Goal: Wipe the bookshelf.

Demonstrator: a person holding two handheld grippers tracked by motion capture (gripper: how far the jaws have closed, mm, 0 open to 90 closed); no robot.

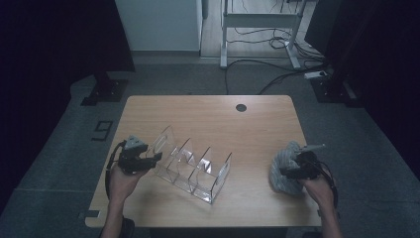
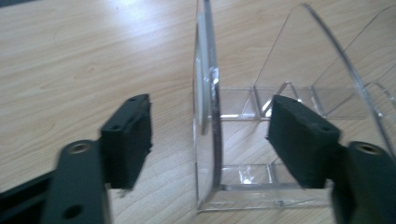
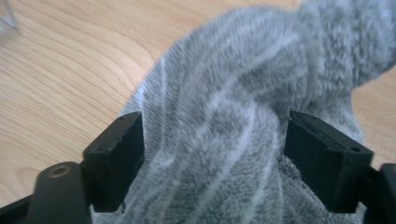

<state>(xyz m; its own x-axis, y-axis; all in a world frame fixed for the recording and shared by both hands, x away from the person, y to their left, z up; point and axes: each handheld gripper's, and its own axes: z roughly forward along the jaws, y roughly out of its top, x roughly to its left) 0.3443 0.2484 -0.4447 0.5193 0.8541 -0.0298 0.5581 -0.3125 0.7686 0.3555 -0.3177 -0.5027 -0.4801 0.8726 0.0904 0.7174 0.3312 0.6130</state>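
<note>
Left gripper (image 2: 210, 140) wide, jaws straddling end wall of clear acrylic rack (image 1: 193, 166), table centre-left: likely bracing. Right gripper (image 3: 212, 154) wide around grey cloth (image 3: 243, 107), 3 o'clock of rack: readying pinch for wiping.

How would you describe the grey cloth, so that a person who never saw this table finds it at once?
Look at the light wooden table, then at its near right edge. There the right claw straddles a bunched, fluffy grey cloth with pale stripes. It is the soft, opaque thing, unlike the clear plastic divider rack at the left.
</note>
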